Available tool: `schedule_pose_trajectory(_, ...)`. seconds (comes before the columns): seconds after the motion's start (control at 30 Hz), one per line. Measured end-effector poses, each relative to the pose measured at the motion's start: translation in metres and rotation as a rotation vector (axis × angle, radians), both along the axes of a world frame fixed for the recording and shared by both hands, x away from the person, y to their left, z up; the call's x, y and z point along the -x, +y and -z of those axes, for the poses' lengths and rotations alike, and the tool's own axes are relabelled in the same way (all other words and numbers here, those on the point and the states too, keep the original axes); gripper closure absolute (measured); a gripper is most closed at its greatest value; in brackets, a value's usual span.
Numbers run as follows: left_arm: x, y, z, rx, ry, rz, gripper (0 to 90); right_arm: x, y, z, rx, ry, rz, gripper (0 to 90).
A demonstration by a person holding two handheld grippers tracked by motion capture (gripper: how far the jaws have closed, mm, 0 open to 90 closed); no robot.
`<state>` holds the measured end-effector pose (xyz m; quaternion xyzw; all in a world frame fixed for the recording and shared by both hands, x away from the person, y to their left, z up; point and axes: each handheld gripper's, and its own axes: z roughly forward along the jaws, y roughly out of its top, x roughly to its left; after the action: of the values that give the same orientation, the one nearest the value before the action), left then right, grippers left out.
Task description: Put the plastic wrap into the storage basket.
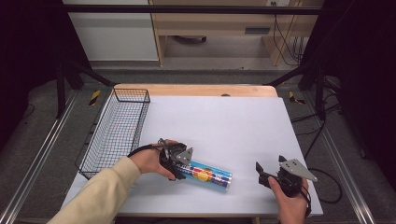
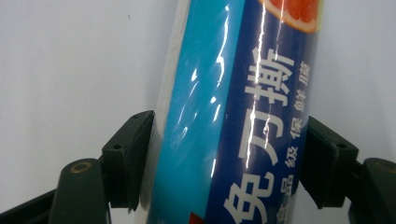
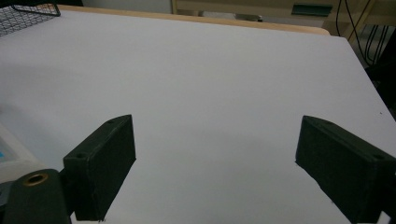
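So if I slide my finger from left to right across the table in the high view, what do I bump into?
wire basket → left gripper, its jaws closed on the blue roll → blue roll lying on the white table → right gripper, its jaws apart with nothing between them.

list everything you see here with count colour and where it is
cling film roll: one, blue with an orange fruit picture, lying near the table's front, left of centre
wire basket: one, black, at the table's left edge
table: one, white sheet over a wooden top
left gripper: one, black, jaws closed on one end of the roll
right gripper: one, black, jaws wide apart over bare table, front right
hands: two, each holding one gripper
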<state>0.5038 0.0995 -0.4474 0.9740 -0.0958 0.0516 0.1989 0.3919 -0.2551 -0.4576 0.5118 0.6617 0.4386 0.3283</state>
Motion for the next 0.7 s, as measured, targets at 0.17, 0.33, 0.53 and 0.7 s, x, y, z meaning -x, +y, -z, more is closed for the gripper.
schedule_pose_trajectory(0.17, 0.002, 0.000, -0.001, -0.008, 0.013, -0.005, 28.2, 0.000, 0.000, 0.000, 0.000, 0.000, 0.000, 12.2)
schedule_pose_trajectory(0.33, 0.007, -0.001, -0.003, -0.021, 0.012, -0.003, 29.5, 0.000, 0.000, 0.000, -0.001, 0.000, 0.001, 12.2)
schedule_pose_trajectory(0.53, 0.013, -0.002, -0.006, -0.035, 0.018, -0.016, 30.5, 0.000, 0.000, 0.000, 0.004, 0.001, -0.001, 12.2)
schedule_pose_trajectory(0.7, 0.017, -0.003, -0.005, -0.045, 0.023, -0.027, 30.9, 0.000, 0.001, 0.000, 0.008, -0.002, -0.004, 12.2)
